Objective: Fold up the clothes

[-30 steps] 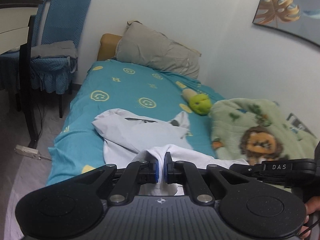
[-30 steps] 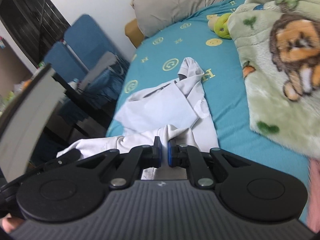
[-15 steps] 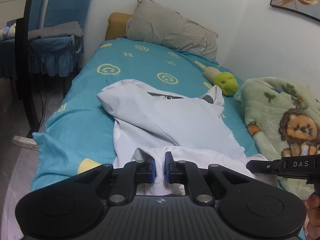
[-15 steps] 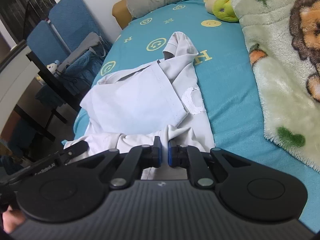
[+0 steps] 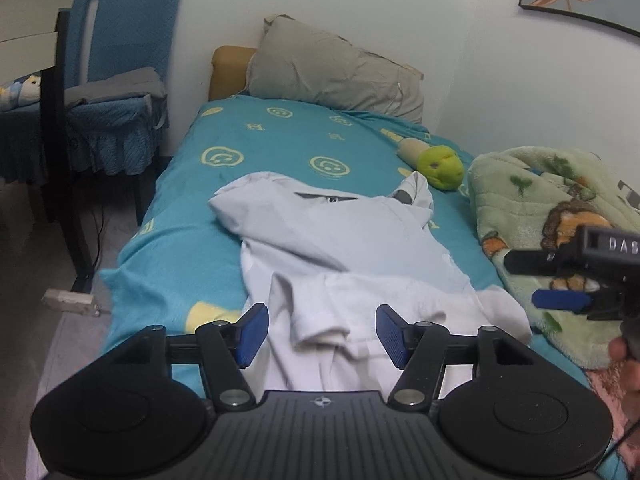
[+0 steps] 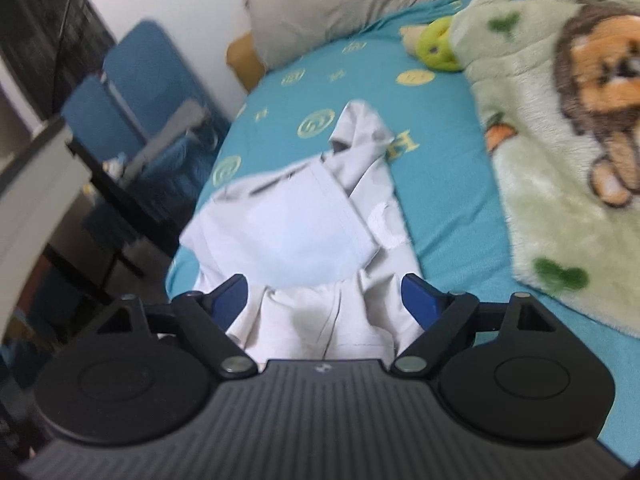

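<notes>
Bedroom: teal bed sheet (image 5: 172,240) with yellow smiley faces, grey pillow (image 5: 332,72) at the head, lion blanket (image 6: 560,140) bunched along one side, green plush toy (image 5: 440,162) near it.
Garment: white shirt (image 5: 332,240) lies on the sheet in the middle of the bed, its near hem doubled onto the body.
Left gripper (image 5: 322,334): my jaws have just been opening and now stand wide; the near fold of cloth lies between them, but the pads do not press it.
Right gripper (image 6: 322,300): likewise just opened, wide apart, cloth between, nothing pinched.
Done: one fold from the bottom edge looks laid down and let go.
Left: the fold is rumpled, one sleeve sticks out toward the pillow end, and I judge the sides need folding in and smoothing.
</notes>
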The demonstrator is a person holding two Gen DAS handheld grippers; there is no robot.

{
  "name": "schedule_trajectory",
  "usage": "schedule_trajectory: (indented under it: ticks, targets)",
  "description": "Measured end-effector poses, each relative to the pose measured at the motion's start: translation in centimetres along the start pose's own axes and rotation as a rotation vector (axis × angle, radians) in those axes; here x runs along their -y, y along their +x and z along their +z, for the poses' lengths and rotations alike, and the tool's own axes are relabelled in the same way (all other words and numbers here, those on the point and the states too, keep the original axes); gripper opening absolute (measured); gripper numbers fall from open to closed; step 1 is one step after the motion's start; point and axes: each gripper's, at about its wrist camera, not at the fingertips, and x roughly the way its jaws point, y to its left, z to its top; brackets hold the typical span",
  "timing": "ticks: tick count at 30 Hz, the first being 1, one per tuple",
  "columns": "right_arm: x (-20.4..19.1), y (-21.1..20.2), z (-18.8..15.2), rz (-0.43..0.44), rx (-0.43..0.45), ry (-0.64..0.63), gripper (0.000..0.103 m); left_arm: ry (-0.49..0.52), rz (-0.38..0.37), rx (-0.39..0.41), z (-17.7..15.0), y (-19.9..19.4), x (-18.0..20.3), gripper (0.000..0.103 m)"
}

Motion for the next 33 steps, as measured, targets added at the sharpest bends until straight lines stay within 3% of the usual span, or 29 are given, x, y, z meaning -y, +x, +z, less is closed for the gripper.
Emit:
schedule_trajectory:
  ticks: [4, 6, 8, 11, 13, 16, 21, 23, 29, 30, 33]
  targets:
    - [0.6, -0.6, -0.6, -0.045, -0.062, -0.046, 0.083, 0.006, 0.008, -0.078, -0.9, -0.1, 0.3, 0.061]
    - [1.1, -0.2, -1.3, -0.069, -0.093, -0.06, 0.078, 0.019, 0.007, -0.116, -1.4, 0.5, 0.5, 0.06]
    - [1.8, 0.3, -2.0, -0.085, -0.121, -0.056, 0.068, 0.019, 0.018, -0.158, -2.0, 1.3, 0.5, 0.051]
    - [2.4, 1.4, -2.8, -0.08, -0.16, -0.05, 0.064, -0.005, 0.013, -0.186, -2.6, 2.0, 0.0, 0.034]
    - [2.4, 2.1, -3.3, -0.081, -0.184, -0.073, 0.039, -0.023, 0.021, -0.175, -2.7, 1.9, -0.3, 0.006]
    - [1.6, 2.8, -4.2, -0.12, -0.201, -0.173, 0.015, -0.077, 0.021, -0.139, -2.4, 0.7, -1.1, 0.004]
    - [1.9, 2.0, -4.5, -0.169, -0.167, -0.193, 0.009, -0.096, 0.101, -0.12, -2.3, -0.4, -1.3, 0.003]
    - [2.2, 2.1, -4.6, -0.183, -0.161, -0.193, 0.009, -0.081, 0.128, -0.143, -2.5, 0.1, -1.3, 0.003]
    - [2.4, 2.0, -4.5, -0.18, -0.152, -0.156, 0.01, -0.116, 0.114, -0.149, -2.5, -1.0, -1.5, 0.014]
    - [2.6, 1.8, -4.4, -0.172, -0.149, -0.131, 0.011, -0.137, 0.104, -0.149, -2.4, -1.5, -1.4, 0.022]
    - [3.1, 1.3, -4.0, -0.157, -0.143, -0.059, 0.012, -0.227, 0.068, -0.15, -2.4, -3.3, -1.3, 0.062]
